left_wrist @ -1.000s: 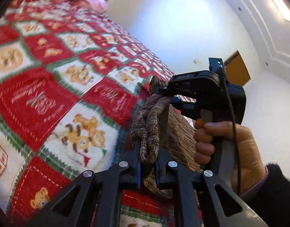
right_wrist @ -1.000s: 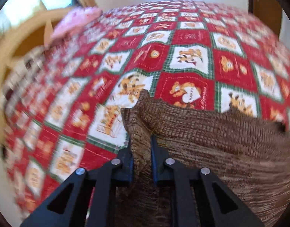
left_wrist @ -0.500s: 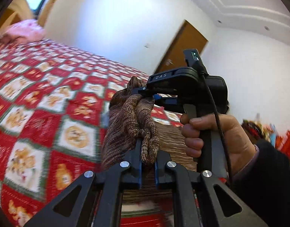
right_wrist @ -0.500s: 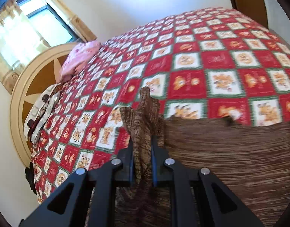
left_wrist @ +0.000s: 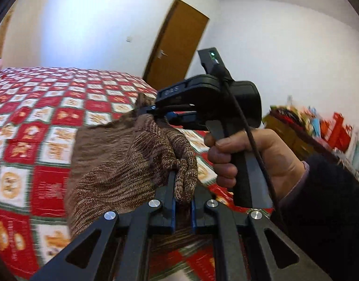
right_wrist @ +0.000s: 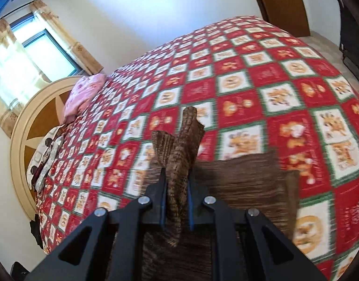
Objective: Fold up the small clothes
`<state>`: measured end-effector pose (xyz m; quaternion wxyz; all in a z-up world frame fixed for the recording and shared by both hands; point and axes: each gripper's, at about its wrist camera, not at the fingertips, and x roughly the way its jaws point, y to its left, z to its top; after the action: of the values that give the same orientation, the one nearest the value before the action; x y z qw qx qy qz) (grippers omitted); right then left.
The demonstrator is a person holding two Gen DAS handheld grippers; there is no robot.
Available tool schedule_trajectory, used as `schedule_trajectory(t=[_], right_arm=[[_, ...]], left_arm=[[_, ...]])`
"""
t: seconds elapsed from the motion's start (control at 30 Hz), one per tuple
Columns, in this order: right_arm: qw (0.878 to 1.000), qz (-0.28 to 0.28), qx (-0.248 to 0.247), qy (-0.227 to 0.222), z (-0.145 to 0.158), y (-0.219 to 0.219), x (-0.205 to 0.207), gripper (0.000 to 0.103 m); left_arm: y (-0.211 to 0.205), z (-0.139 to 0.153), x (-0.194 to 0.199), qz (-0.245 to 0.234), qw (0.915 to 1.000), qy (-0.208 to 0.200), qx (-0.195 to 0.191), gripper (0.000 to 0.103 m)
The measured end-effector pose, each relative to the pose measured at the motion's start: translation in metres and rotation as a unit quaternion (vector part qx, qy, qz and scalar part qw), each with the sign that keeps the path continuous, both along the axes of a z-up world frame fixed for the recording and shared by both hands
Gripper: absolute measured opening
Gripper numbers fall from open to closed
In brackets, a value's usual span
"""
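Note:
A brown knit garment point(left_wrist: 123, 164) hangs between both grippers above the red, white and green patchwork quilt point(left_wrist: 39, 121) on the bed. My left gripper point(left_wrist: 183, 187) is shut on a bunched edge of the knit. In the left wrist view a hand point(left_wrist: 256, 159) holds the right gripper point(left_wrist: 146, 111), which pinches another part of the same edge. The right wrist view shows my right gripper point(right_wrist: 176, 173) shut on a gathered fold, with the tip of the garment point(right_wrist: 188, 128) sticking up past the fingers. Its lower part point(right_wrist: 245, 185) drapes down onto the quilt point(right_wrist: 285, 82).
A pink pillow point(right_wrist: 85, 91) and a patterned cloth point(right_wrist: 46, 159) lie by the round headboard point(right_wrist: 22, 145) under a window point(right_wrist: 43, 51). A wooden door point(left_wrist: 179, 46) stands beyond the bed. Colourful clutter point(left_wrist: 320, 128) is piled against the right wall.
Both grippers have risen and swung across the bed with the knit still pinched. The left view has rolled level. More of the garment now hangs free of the quilt.

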<state>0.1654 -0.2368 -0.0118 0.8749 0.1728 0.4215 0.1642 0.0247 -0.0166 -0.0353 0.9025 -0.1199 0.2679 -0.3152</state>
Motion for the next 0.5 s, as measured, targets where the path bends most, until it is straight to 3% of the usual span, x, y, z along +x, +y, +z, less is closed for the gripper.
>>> schedule_trajectory(t=[0.27, 0.5], right_arm=[[1.0, -0.015, 0.018, 0.019, -0.029, -0.056, -0.002, 0.016], [0.999, -0.008, 0.033, 0.036, -0.056, -0.081, 0.002, 0.017]], left_arm=[[-0.049, -0.024, -0.002, -0.043, 0.998, 0.028, 0.039, 0.008], [-0.068, -0.041, -0.005, -0.046, 0.9954, 0.052, 0.065, 0.008]])
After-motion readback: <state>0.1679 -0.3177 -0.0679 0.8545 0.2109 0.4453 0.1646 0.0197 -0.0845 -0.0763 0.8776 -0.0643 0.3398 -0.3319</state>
